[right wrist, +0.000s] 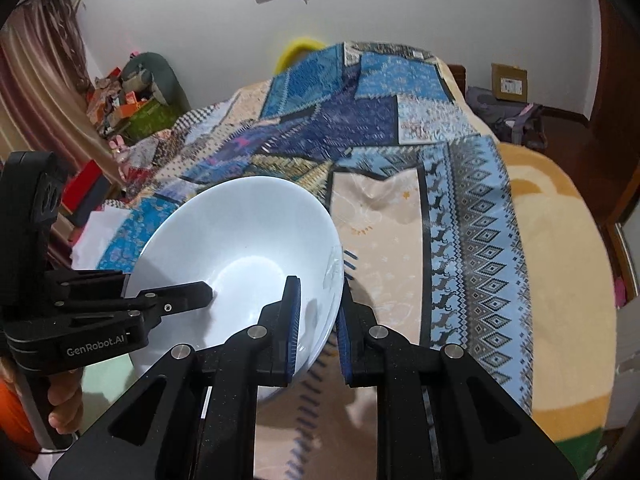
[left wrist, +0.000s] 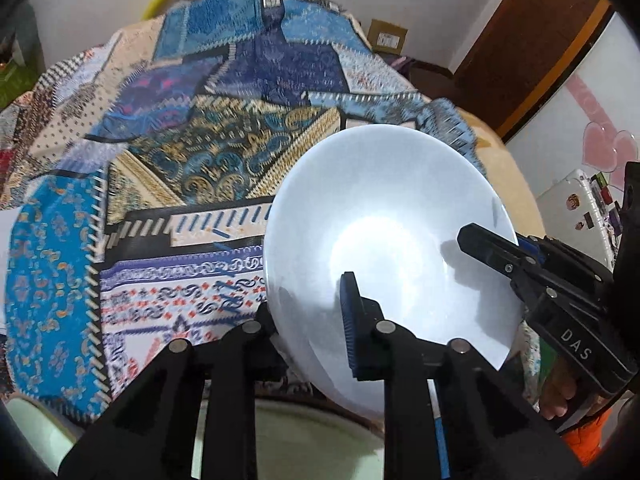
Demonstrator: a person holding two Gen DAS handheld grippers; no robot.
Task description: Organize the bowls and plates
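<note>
A white bowl is held tilted in the air above the patterned bed cover. My left gripper is shut on its near rim, one finger inside and one outside. My right gripper comes in from the right and clamps the opposite rim. In the right wrist view the same bowl sits between my right gripper's blue pads, and the left gripper reaches in from the left onto the rim.
The bed is covered by a blue and beige patchwork cloth over a tan blanket. A pale round rim shows below the bowl. A cardboard box and clutter stand at the far wall.
</note>
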